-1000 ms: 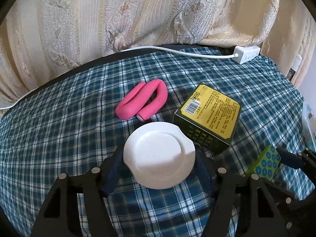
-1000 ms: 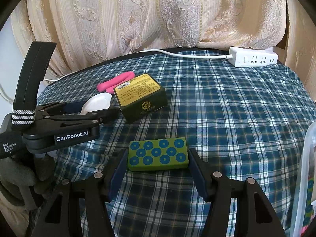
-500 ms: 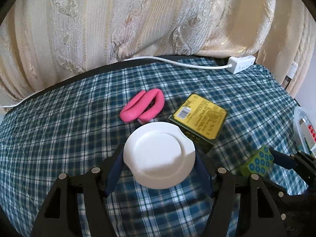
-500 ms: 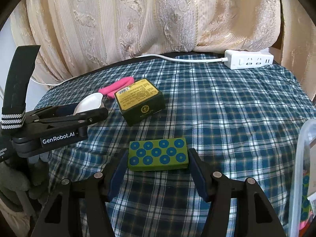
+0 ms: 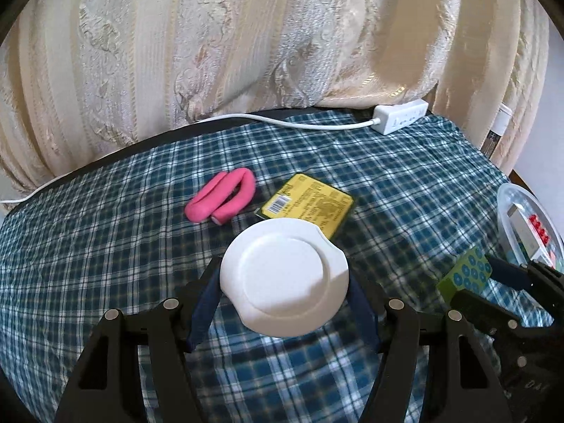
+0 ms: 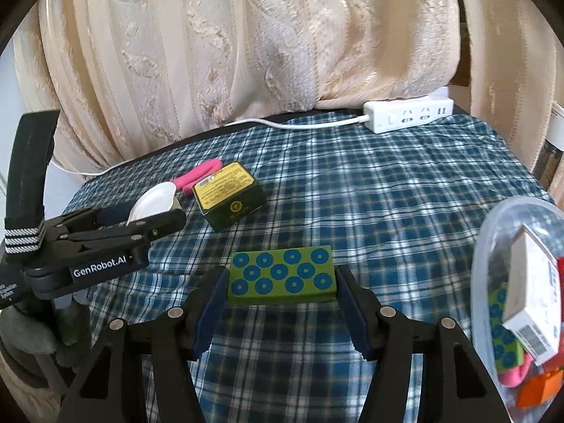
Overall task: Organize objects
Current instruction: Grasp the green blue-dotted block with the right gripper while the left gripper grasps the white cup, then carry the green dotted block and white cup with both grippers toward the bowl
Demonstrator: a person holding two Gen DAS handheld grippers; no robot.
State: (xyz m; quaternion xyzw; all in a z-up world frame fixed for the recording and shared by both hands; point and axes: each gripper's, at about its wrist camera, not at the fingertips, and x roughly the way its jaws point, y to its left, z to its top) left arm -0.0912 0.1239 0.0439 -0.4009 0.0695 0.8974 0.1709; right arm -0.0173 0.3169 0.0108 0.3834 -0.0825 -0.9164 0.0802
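Observation:
My left gripper (image 5: pixel 284 290) is shut on a white round lid (image 5: pixel 284 276) and holds it above the plaid tablecloth (image 5: pixel 105 246). My right gripper (image 6: pixel 280 290) is shut on a green block with blue dots (image 6: pixel 280 275), also held above the cloth; the block shows at the right of the left wrist view (image 5: pixel 465 278). A pink U-shaped foam piece (image 5: pixel 222 195) and a yellow-topped dark green box (image 5: pixel 306 204) lie on the cloth beyond the lid. The left gripper with the lid shows at the left of the right wrist view (image 6: pixel 155 204).
A clear plastic bin (image 6: pixel 493 246) with several items stands at the right edge; it also shows in the left wrist view (image 5: pixel 507 197). A white power strip (image 6: pixel 409 114) and its cord lie at the back by the cream curtain (image 6: pixel 246 35).
Both grippers have risen and drawn back with their objects still held. The box and pink piece look farther away. The clear bin has come into view at the right.

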